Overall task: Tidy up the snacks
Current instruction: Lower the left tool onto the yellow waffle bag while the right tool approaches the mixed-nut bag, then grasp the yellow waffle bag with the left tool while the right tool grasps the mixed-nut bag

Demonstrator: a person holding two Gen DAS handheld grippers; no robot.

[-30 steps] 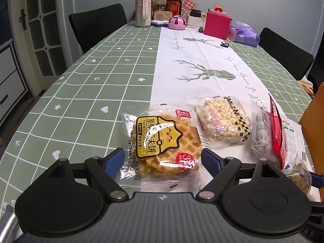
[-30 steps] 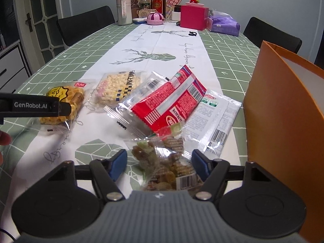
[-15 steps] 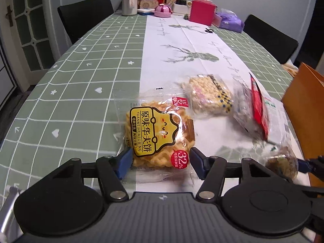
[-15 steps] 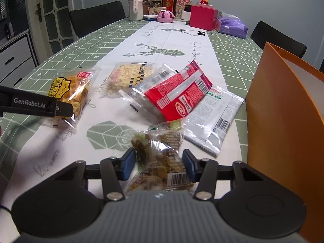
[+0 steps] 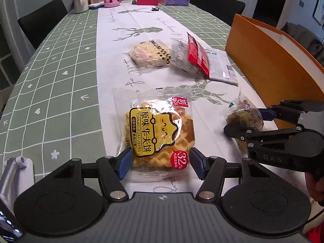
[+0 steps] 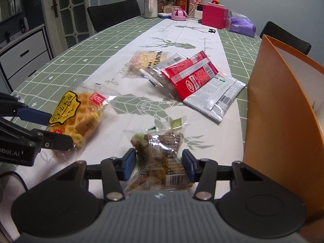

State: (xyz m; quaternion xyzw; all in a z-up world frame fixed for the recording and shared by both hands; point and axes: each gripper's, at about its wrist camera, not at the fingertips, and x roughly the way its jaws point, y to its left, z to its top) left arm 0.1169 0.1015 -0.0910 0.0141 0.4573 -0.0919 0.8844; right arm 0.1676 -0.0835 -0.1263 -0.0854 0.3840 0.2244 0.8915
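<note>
My left gripper (image 5: 159,162) is shut on a waffle packet with a yellow label (image 5: 160,133), lifted a little off the table; the packet also shows in the right wrist view (image 6: 81,115). My right gripper (image 6: 159,165) is shut on a clear bag of mixed snacks (image 6: 160,158), seen from the side in the left wrist view (image 5: 243,115). A puffed rice bar (image 5: 150,55), a red packet (image 6: 188,75) and a silver packet (image 6: 216,95) lie on the white runner further out. An orange paper bag (image 6: 283,111) stands open at the right.
The table has a green checked cloth (image 5: 54,77) and a white runner. At the far end stand a bottle (image 6: 150,0), a pink box (image 6: 214,16), a purple tissue pack (image 6: 242,25) and small items. Black chairs (image 6: 113,14) flank the table.
Both grippers have closed from open onto their packets. The waffle packet and the mixed snack bag have lifted, and both views have swung toward the orange bag.
</note>
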